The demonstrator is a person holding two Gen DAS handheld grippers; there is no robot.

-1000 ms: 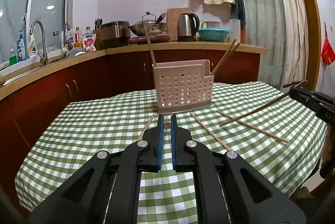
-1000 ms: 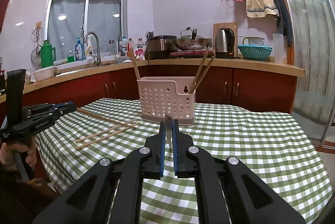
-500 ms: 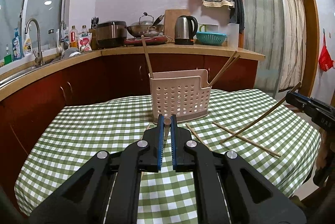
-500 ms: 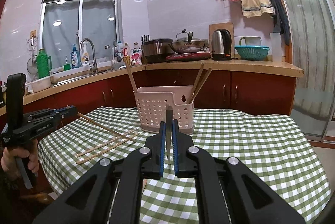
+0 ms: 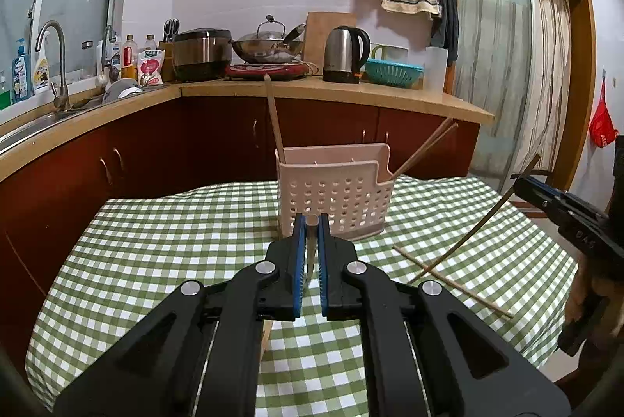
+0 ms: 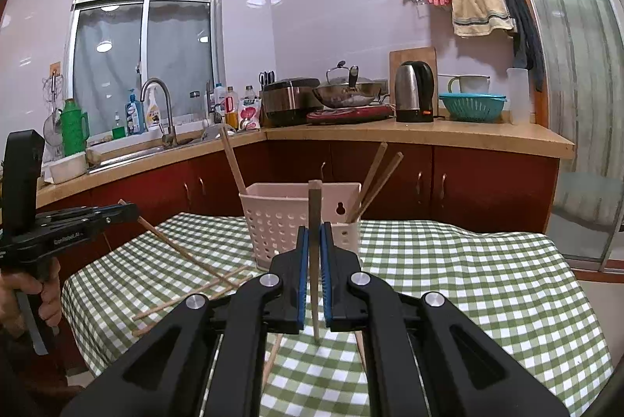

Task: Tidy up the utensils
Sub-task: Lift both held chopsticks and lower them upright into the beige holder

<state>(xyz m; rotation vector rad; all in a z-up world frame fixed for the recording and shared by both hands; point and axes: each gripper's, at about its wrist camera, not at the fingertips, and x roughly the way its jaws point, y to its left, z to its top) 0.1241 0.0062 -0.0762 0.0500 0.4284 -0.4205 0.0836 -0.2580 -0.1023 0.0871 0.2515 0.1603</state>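
A pink perforated utensil basket [image 5: 331, 194] stands on the bench [image 5: 156, 253], which wears a green checked cloth. One chopstick leans out of the basket's left end [image 5: 275, 120] and a pair [image 5: 425, 148] out of its right end. In front of the basket, the left gripper [image 5: 311, 222] is clamped on a chopstick [image 5: 310, 245] held nearly upright. To the right of the basket, the right gripper [image 6: 314, 233] is clamped on another chopstick [image 6: 314, 261], upright between its blue pads. More loose chopsticks [image 6: 187, 296] lie on the cloth near the basket.
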